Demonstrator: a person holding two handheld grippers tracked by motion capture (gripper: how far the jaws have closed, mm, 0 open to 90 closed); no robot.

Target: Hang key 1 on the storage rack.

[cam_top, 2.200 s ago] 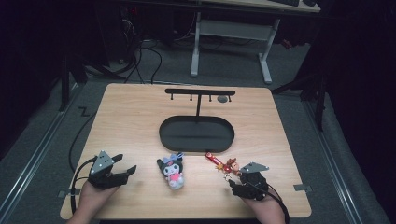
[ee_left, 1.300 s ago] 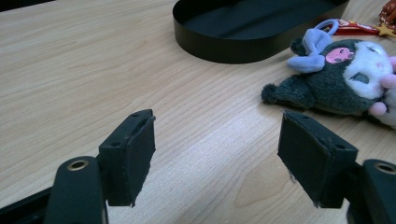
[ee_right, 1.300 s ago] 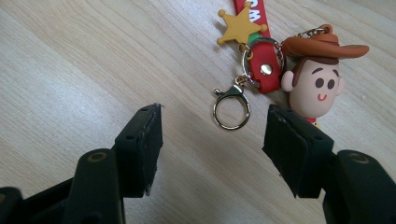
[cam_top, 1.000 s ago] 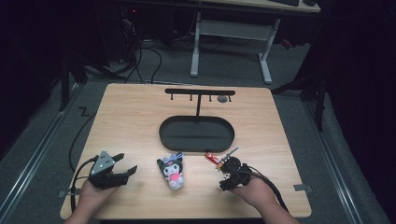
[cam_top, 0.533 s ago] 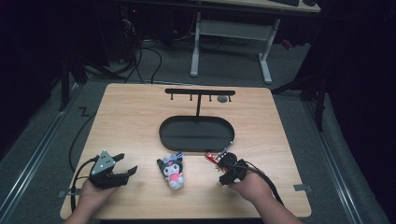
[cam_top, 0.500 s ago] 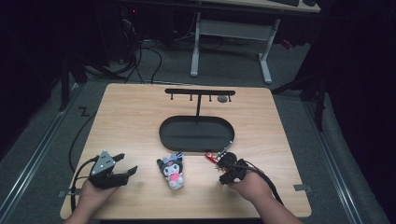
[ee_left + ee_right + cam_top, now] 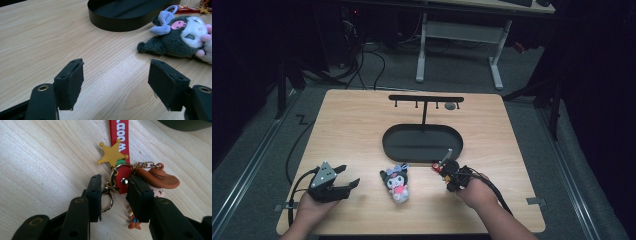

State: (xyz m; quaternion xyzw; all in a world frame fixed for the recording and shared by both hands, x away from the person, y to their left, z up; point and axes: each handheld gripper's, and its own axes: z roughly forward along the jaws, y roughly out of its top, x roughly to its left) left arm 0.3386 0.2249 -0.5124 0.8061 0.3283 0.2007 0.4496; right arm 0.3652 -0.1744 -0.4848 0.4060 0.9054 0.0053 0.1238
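Two jaws of my right gripper (image 7: 113, 195) straddle the keychain (image 7: 121, 173) lying flat on the table (image 7: 352, 130) just before the black tray (image 7: 422, 142), parted narrowly around its clasp ring, not yet clamped, for a low pinch.

Red-strapped keychain (image 7: 121, 157) with star, hat, seemingly flat on table (image 7: 37, 157)

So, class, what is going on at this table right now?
A person works at a wooden table with a gripper in each hand. The right gripper is down over a red keychain with a yellow star and a brown hat charm; its jaws straddle the metal ring and strap end but have not closed. The left gripper rests open, holding nothing, near a dark plush toy. A black oval tray with a hook stand sits behind.
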